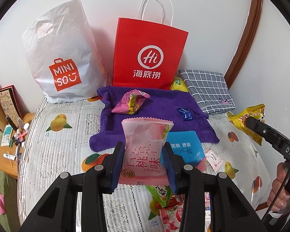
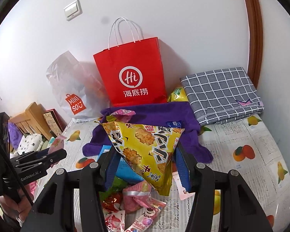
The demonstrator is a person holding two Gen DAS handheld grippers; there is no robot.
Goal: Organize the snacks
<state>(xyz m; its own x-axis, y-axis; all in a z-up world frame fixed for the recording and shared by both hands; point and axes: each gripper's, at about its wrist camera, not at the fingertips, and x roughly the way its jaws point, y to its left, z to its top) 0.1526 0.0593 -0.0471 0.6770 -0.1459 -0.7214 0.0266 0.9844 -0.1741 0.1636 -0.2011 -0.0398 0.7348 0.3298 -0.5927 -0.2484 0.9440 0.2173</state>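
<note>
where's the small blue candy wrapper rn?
On the purple towel, right side in the left wrist view: blue candy wrapper, right of the pink snack pack.

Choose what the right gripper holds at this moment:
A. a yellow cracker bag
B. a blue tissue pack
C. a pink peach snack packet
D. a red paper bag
A: in the right wrist view the right gripper is shut on the yellow cracker bag, lifted above the table.

Both views are evenly and brightly lit. Soft shadows are cast on the wall (image 1: 203, 9) behind the red bag (image 1: 148, 58). Strong fisheye bending and dark corners are seen; focus is sharp.
</note>
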